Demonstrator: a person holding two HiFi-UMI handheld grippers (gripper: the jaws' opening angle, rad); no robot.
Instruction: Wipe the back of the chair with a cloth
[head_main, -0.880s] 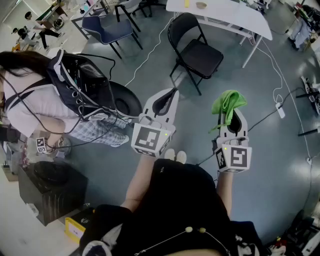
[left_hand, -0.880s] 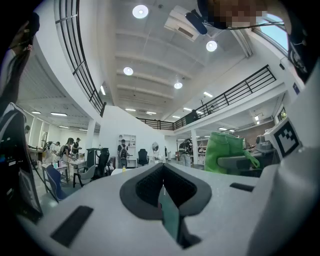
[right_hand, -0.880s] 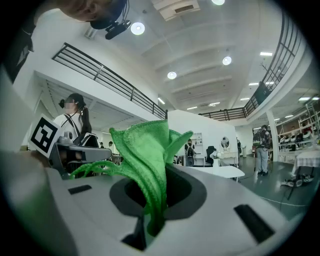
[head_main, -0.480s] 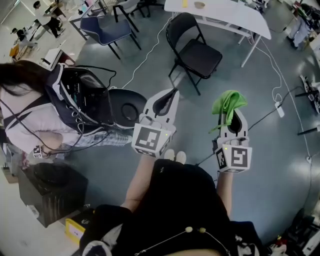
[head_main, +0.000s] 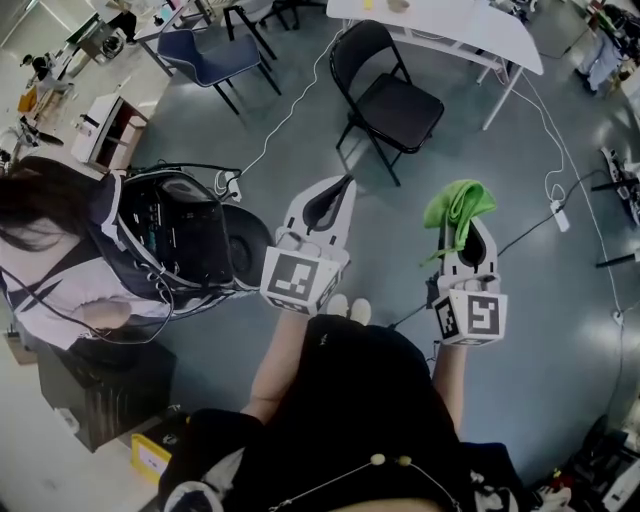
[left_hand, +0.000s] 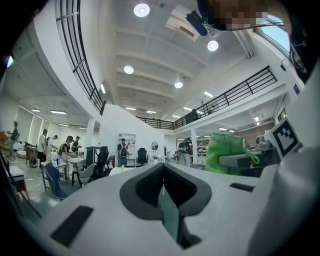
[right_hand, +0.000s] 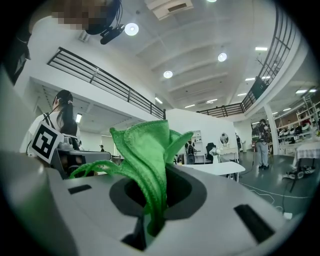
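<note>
bystander (head_main: 60, 290) at the left has shifted down and toward the frame's left edge since 0.9 s ago; both tongs keep about the same station. right tongs (head_main: 463, 222) are pinching a green cloth (head_main: 455, 205): soft, napped fabric, bunched in folds and fanning out past the tips. left tongs (head_main: 346, 184) are pressed together with nothing between them. black folding chair (head_main: 405, 110) stands ahead of both tongs, well apart from the cloth, on the grey floor (head_main: 560, 330) just beside a white bench (head_main: 480, 35). chair: thin dark tube frame, flat padded seat, rounded back (head_main: 362, 50). cloth and back are apart.
</note>
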